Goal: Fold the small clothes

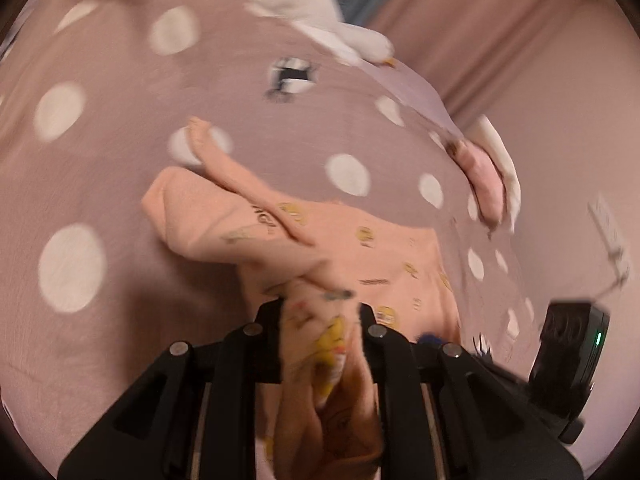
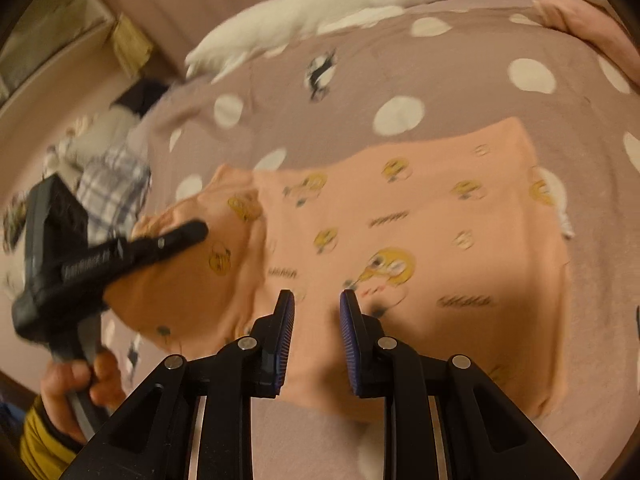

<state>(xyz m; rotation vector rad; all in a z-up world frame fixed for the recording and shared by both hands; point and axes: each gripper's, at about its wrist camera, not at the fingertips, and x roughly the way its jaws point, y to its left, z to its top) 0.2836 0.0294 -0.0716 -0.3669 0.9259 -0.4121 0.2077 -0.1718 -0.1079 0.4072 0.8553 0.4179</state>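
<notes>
I see a bed point(image 2: 460, 80) with a dusty-pink, white-spotted cover; it carries everything. A white toy goose point(image 2: 320, 8) lies along its far edge. The peach shirt point(image 2: 420, 216), printed with small yellow cartoon birds, lies mostly flat in the middle of the cover, with one sleeve point(image 1: 240, 176) folded across its body in the left wrist view.

I judge the shirt light, soft and limp: it will sag and drag wherever it is unsupported, so I take hold at a hem corner or sleeve edge, never mid-panel.

The left gripper point(image 1: 320, 312) is clamped on a bunched fold of the shirt, which passes up between its jaws and hangs from them; in the right wrist view this gripper sits over the shirt's left side, held by a hand point(image 2: 80, 384).

The right gripper point(image 2: 317, 300) holds nothing: its jaws stand slightly apart with a clear gap, just above the shirt's near edge.
</notes>
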